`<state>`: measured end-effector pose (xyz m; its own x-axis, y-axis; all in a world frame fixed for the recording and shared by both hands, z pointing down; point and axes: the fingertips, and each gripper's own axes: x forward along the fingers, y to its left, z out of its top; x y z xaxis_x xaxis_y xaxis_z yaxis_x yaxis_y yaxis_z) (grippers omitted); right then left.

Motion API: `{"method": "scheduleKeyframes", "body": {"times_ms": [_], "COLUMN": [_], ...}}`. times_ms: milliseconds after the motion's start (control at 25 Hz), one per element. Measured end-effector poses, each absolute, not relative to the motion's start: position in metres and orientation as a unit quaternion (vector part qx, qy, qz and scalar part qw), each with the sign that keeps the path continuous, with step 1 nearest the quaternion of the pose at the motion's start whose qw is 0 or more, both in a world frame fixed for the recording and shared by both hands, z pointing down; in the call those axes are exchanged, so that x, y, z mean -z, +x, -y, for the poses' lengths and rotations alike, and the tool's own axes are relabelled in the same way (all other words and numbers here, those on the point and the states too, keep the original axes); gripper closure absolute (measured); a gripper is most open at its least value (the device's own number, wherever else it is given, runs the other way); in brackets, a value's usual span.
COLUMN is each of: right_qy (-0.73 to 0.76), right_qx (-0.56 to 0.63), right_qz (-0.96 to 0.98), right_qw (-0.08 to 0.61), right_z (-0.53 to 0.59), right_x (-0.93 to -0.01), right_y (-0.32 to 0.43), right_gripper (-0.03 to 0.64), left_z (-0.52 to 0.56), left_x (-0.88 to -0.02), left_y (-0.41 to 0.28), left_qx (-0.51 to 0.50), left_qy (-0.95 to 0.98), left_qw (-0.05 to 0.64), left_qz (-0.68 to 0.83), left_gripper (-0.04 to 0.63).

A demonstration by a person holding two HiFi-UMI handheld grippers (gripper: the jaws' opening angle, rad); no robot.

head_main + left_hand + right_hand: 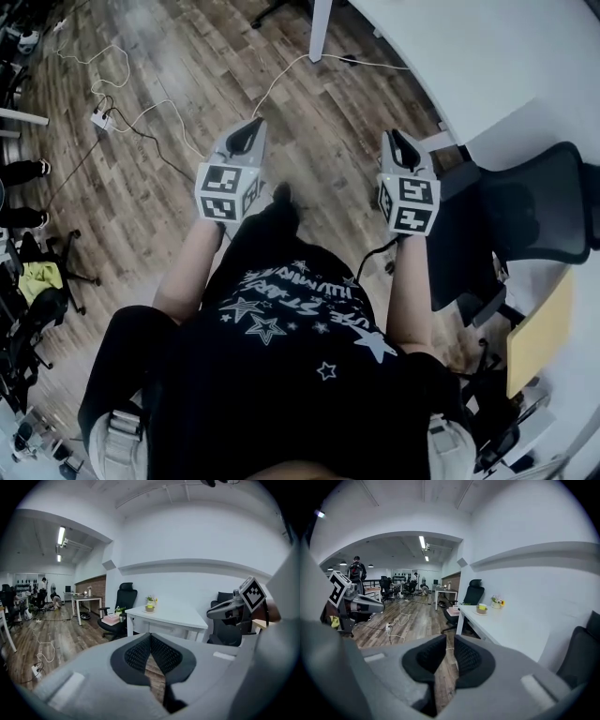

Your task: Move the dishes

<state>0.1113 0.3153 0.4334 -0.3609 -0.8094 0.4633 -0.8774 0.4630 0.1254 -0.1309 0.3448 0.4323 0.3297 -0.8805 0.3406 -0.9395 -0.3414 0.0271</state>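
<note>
Both grippers are held out in front of the person, over the wooden floor, apart from any dish. My left gripper [250,128] [150,637] has its dark pads meeting at the tips, with nothing between them. My right gripper [395,140] [447,640] shows a narrow gap between its pads, through which only floor is seen. A small yellow cup on a saucer [482,609] [150,606] stands on the long white table [506,625] [174,617], beside a little flower pot [497,602]. It is far ahead of both grippers.
A black office chair [536,208] stands close at the right by the white table's [459,56] near end. Another black chair [473,592] holds pink books [452,610]. Cables and a power strip [101,118] lie on the floor. People stand far back in the room.
</note>
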Motion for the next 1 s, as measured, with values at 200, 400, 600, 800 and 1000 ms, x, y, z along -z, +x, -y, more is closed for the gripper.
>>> {"method": "scheduleKeyframes", "body": {"times_ms": [200,400,600,800,1000], "right_qy": [0.521,0.520,0.519,0.527,0.533], "right_qx": [-0.092,-0.119,-0.125,-0.127,-0.134], "right_qz": [0.814,0.811,0.804,0.800,0.798], "right_qw": [0.240,0.241,0.262,0.256,0.247], "right_z": [-0.250,-0.213,-0.186,-0.146,-0.103], "right_x": [-0.426,-0.433,-0.449,-0.450,-0.453], "right_y": [0.081,0.056,0.045,0.051,0.060], "right_gripper": [0.450,0.382,0.382,0.382,0.382], "left_z": [-0.278,-0.234,-0.200,-0.169,-0.143], "left_x": [-0.423,-0.422,-0.427,-0.429,-0.439], "left_y": [-0.155,-0.164,-0.172,-0.175,-0.175], "left_qx": [-0.135,-0.139,-0.146,-0.140,-0.152], "left_qy": [0.819,0.838,0.846,0.844,0.842], "left_qw": [0.111,0.107,0.101,0.103,0.112], "left_qz": [0.546,0.516,0.503,0.507,0.506], "left_gripper": [0.584,0.584,0.584,0.584,0.584]}}
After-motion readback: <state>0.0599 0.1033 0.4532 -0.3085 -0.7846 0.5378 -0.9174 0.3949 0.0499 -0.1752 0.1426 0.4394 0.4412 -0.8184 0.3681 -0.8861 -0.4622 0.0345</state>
